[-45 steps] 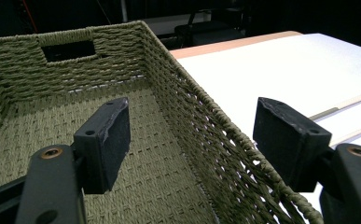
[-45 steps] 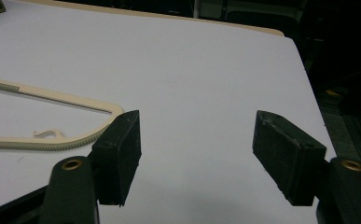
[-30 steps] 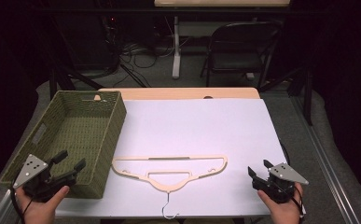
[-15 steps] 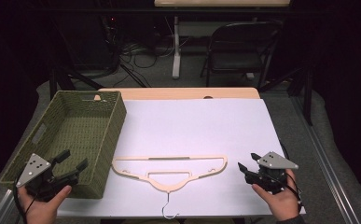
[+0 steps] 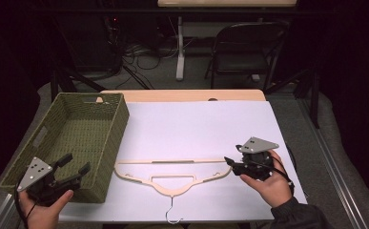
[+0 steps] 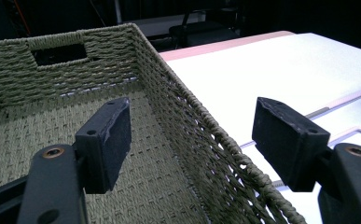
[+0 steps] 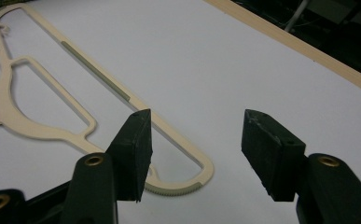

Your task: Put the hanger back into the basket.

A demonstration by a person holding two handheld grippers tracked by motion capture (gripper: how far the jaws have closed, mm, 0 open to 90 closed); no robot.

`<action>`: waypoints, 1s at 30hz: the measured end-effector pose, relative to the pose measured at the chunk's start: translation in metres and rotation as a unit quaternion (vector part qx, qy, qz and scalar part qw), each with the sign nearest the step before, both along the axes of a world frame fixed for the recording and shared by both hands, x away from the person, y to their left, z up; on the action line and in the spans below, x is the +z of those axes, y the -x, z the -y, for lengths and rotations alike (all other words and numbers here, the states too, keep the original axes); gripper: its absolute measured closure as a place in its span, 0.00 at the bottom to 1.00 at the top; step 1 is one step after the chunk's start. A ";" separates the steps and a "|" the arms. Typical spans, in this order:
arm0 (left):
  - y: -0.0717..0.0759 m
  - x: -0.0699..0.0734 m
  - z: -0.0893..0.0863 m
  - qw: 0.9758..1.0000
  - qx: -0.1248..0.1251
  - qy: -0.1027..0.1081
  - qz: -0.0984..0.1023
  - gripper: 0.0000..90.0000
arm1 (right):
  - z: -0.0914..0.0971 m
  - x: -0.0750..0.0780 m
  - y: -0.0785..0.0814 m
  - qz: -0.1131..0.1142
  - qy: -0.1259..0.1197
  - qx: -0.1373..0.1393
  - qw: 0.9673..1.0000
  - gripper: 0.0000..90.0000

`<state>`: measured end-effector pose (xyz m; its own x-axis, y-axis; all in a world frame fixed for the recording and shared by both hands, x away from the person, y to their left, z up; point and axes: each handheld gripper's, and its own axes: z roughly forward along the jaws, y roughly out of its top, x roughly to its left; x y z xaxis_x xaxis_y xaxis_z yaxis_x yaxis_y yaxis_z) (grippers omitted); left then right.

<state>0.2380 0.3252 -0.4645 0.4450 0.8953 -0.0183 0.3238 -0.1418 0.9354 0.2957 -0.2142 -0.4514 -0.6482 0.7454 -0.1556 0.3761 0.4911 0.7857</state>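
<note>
My left gripper sits at about eight o'clock on the table, jaws spread wide and empty, hanging over the near corner of the green woven basket; in the left gripper view the basket's rim runs up between the two pads with nothing pinched. Moving right, the cream hanger lies flat on the white tabletop at six o'clock, its long axis running nine to three, its metal hook pointing back at me. Its left tip stops just beside the basket; its right tip ends just short of my right gripper at four o'clock. That gripper's jaws have just been closing a little yet stand well apart, gripping nothing; in the right gripper view the hanger's ribbed end lies below the left pad. I judge the right hand the nearer one for the pickup.
</note>
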 end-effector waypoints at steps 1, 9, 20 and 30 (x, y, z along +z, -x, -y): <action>0.000 0.000 0.000 1.000 0.001 -0.001 -0.001 0.32 | -0.004 0.001 -0.002 -0.001 0.001 0.004 1.000 0.48; 0.000 0.000 0.001 1.000 -0.001 -0.002 -0.001 0.32 | -0.026 0.008 -0.017 -0.016 0.025 0.040 0.999 0.48; 0.000 -0.001 0.001 1.000 -0.002 -0.003 -0.002 0.32 | -0.074 0.012 -0.039 -0.035 0.053 0.103 0.993 0.49; 0.000 -0.001 0.001 1.000 -0.002 -0.003 -0.001 0.32 | -0.113 0.007 -0.054 -0.053 0.088 0.148 0.984 0.53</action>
<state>0.2379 0.3246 -0.4652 0.4483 0.8937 -0.0141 0.3252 -0.1484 0.9339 0.3501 -0.1016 -0.4447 -0.8523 0.4887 -0.1864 0.2705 0.7170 0.6425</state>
